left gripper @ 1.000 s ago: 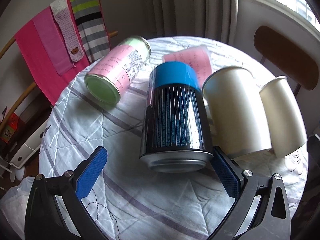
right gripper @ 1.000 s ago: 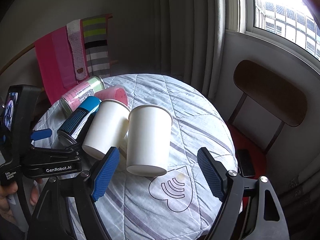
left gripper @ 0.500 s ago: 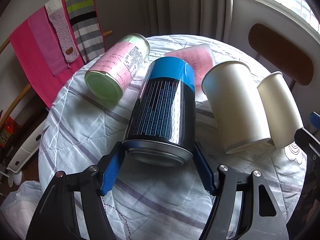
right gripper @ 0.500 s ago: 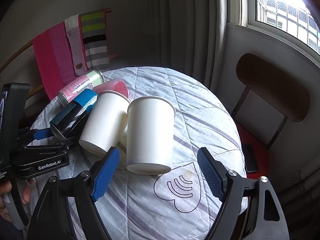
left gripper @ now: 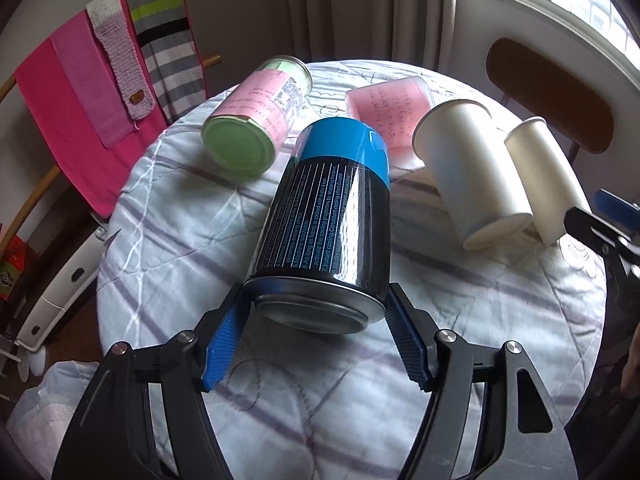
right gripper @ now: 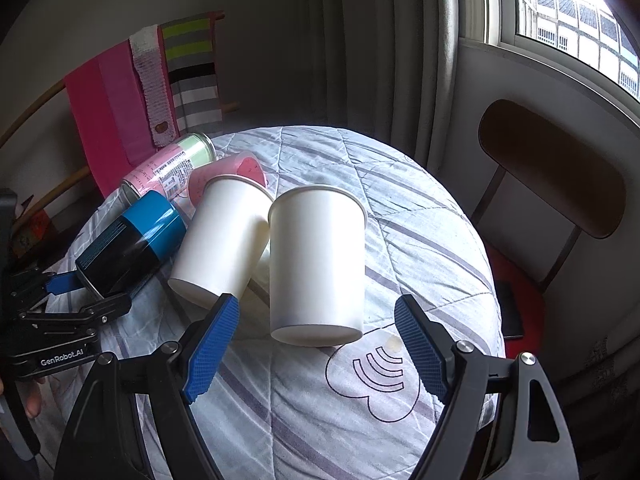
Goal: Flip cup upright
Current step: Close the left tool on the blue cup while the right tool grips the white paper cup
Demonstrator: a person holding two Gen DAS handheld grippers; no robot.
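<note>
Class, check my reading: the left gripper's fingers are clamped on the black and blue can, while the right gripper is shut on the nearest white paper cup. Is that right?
Not quite. The right gripper is open, its fingers apart either side of the white paper cup, not touching it, as the right wrist view shows. The left gripper does clamp the black and blue can.

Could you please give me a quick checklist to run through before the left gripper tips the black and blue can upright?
1. Left gripper shut on the black and blue can at its base end: ok.
2. Can lifted off the quilted tablecloth: cannot tell; its blue end looks raised in the right wrist view.
3. Space around the can: not ok; the nearer white paper cup and the pink-labelled can lie close by.
4. Right gripper out of the way: ok; it is open, holding nothing, in front of the other white paper cup.
5. Grip firm enough to turn: cannot tell.
</note>
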